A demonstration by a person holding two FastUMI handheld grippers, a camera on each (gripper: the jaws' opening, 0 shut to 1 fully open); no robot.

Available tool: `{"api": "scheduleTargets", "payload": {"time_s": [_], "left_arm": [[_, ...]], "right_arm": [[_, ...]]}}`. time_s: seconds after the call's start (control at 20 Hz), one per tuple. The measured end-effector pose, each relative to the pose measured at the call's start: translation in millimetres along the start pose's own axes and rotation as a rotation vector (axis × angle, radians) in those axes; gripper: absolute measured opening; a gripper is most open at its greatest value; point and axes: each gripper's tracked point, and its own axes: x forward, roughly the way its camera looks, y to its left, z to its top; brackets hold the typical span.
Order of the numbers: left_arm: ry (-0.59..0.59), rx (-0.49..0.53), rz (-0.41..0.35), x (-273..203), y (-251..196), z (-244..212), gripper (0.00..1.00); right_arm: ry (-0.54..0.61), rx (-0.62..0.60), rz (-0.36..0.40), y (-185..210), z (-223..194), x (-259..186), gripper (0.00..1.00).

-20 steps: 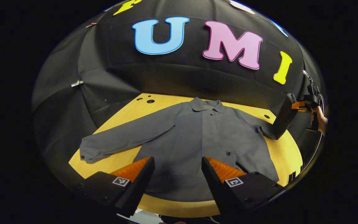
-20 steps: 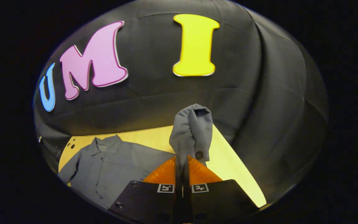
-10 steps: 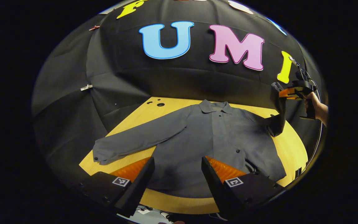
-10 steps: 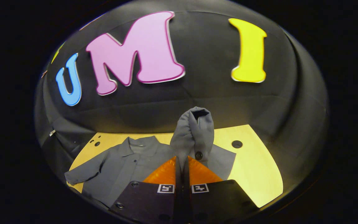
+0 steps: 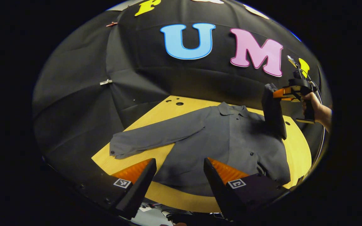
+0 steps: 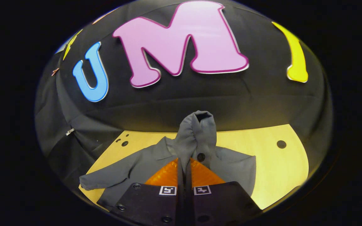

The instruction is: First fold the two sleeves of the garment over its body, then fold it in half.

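Change: since a second ago the right gripper (image 6: pixel 184 164) has carried the right sleeve (image 6: pixel 196 135) inward from the table's side, so the sleeve now hangs over the jacket's right shoulder; the left gripper (image 5: pixel 179 168) has stayed hovering at the hem.
Jacket (image 5: pixel 218 141): grey, lying flat and face up on the yellow table (image 5: pixel 297 150), collar toward the booth wall, hem toward the near edge.
Left sleeve (image 5: pixel 156 138): stretched out flat on the table, cuff near the table's left edge.
Right sleeve: lifted off the table, cuff pinched, cloth bunched above the fingertips.
Right gripper jaws: together, clamped on the right sleeve's cuff just beside its button.
Left gripper jaws: apart, holding nothing, above the jacket's hem.
Left gripper view shows: the right gripper from the side, a hand (image 5: pixel 314 106) on its handle, and the sleeve hanging down from it onto the jacket.
Right gripper view shows: the pinch close up, with the cuff's open end standing above the fingers (image 6: pixel 168 174).
Table marks: small dark holes near the far corners.
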Motion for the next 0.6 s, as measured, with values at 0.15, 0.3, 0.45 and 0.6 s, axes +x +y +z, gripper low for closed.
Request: {"api": "scheduleTargets", "payload": {"time_s": [0.15,0.3,0.45,0.6], "left_arm": [[0.012,-0.012,0.035,-7.8,8.6,-6.6,0.95],[0.022,-0.012,0.069,-16.3,20.0,-14.3,0.96],[0.039,-0.020,0.098,-21.9,26.4,-21.6,0.95],[0.056,-0.031,0.121,-22.7,28.8,-26.7,0.95]], "right_arm": [[0.035,-0.002,0.069,37.1,-17.5,15.4,0.05],[0.069,0.010,0.131,74.5,-38.6,33.6,0.05],[0.088,0.005,0.172,100.6,-57.4,46.2,0.05],[0.114,0.037,0.202,119.4,-73.8,59.2,0.05]]}}
